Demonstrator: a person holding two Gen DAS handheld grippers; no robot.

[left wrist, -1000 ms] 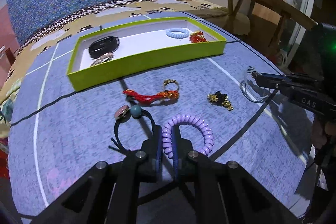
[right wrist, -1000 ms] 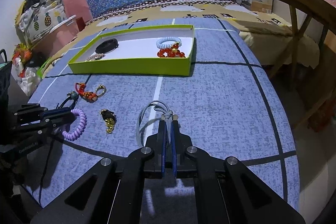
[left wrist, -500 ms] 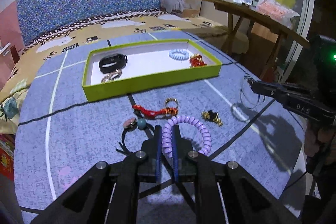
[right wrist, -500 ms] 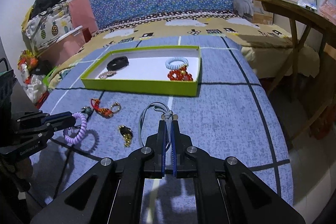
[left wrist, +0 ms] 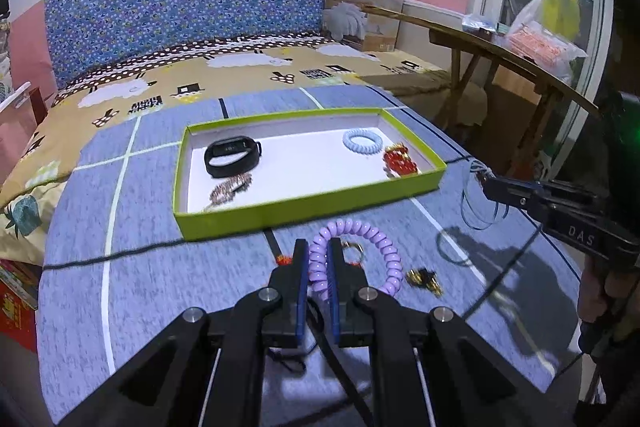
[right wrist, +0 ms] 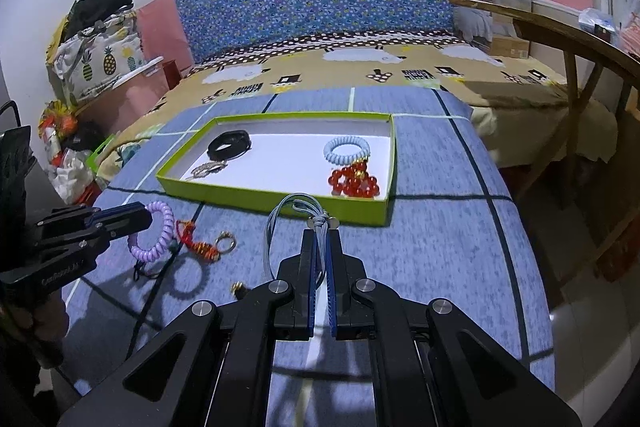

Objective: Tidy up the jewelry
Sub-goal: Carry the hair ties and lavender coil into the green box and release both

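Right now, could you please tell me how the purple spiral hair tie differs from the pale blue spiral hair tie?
The purple spiral hair tie is pinched in the left gripper, above the blue mat; the pale blue spiral hair tie lies loose inside the green tray. The purple one hangs tilted; the blue one lies flat. Both are coiled rings.

The tray (left wrist: 304, 205) looked like matt lime cardboard with a smooth white paper floor. At lower centre of the left wrist view, the lilac coil band (left wrist: 360, 231) seemed glossy plastic, as did the pale blue coil (left wrist: 360, 141). Red beads (right wrist: 354, 185) shone like glass. The mat (right wrist: 436, 247) was rough woven cloth. The gripper arms (right wrist: 256, 339) were matt black with shiny metal screws.
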